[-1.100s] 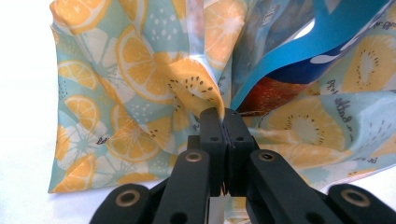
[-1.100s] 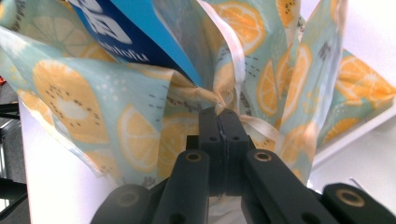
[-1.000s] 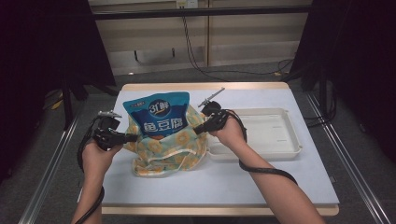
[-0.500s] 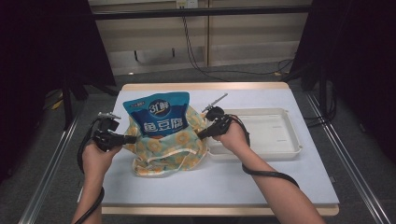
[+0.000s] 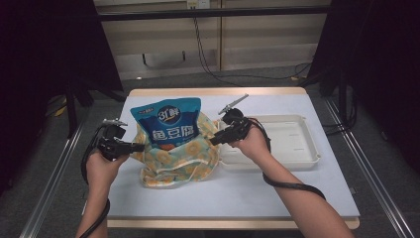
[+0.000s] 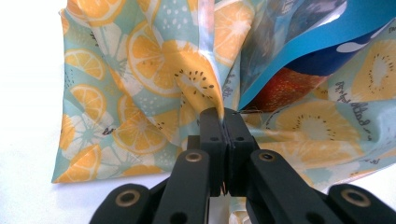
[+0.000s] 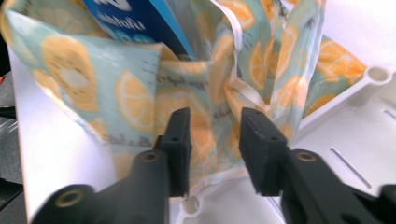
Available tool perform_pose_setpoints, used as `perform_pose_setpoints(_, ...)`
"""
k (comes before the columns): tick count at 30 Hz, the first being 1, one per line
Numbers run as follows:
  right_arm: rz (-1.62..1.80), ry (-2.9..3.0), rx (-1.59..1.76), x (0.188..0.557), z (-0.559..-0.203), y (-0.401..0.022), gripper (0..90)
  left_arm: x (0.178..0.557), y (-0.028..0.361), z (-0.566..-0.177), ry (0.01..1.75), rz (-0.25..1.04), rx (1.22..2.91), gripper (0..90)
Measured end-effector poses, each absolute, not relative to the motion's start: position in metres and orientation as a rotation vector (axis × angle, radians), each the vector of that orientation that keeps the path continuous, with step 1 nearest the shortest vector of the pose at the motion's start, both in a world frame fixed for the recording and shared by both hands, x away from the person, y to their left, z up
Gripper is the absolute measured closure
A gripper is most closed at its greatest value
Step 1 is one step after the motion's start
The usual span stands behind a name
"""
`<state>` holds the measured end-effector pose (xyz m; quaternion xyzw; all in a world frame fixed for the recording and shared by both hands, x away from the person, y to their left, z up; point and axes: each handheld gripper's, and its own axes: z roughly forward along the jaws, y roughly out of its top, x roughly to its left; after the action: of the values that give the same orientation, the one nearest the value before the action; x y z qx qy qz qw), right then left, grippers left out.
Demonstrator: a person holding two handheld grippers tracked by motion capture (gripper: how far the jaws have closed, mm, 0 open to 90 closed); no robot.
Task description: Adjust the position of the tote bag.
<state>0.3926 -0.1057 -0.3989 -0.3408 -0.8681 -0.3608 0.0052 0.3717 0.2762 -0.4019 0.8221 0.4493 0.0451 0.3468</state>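
From my right gripper [image 7: 214, 149] I'm looking along two black jaws that have just been opening, a clear gap now between them with the fruit-print cloth bag [image 7: 140, 100] right past the pads and nothing pressed. The bag stands crumpled on the white table [image 7: 51, 149], orange slices printed on pale blue, a white drawstring [image 7: 240, 56] looping down its near folds, and a blue packet [image 7: 135, 21] poking out of its top at the far left. At the right and near side is the white tray [image 7: 355, 135], its rim against the bag's lower edge
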Motion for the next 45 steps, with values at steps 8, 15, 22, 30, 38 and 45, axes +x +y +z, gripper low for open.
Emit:
perform_pose_setpoints(8, -1.162, -2.742, -0.987, 0.386, -0.384, -0.095, 54.2, 0.372, 0.276, -0.401, 1.162, 0.111, 2.135, 88.8)
perform_pose_setpoints(15, -1.196, -2.716, -0.956, 0.385, -0.383, -0.082, 44.8, 0.372, 0.275, -0.4, 1.16, 0.117, 2.137, 88.7)
perform_pose_setpoints(22, -1.171, -2.737, -0.939, 0.384, -0.395, -0.068, 45.9, 0.373, 0.276, -0.402, 1.156, 0.091, 2.138, 88.8)
perform_pose_setpoints(30, -1.171, -2.725, -0.916, 0.382, -0.408, -0.067, 82.6, 0.372, 0.277, -0.402, 1.158, 0.101, 2.133, 88.8)
perform_pose_setpoints(38, -1.137, -2.723, -0.906, 0.376, -0.422, -0.068, 86.4, 0.373, 0.278, -0.403, 1.158, 0.104, 2.141, 88.8)
perform_pose_setpoints(45, -1.123, -2.699, -0.905, 0.369, -0.436, -0.068, 87.5, 0.373, 0.278, -0.405, 1.161, 0.104, 2.139, 88.8)
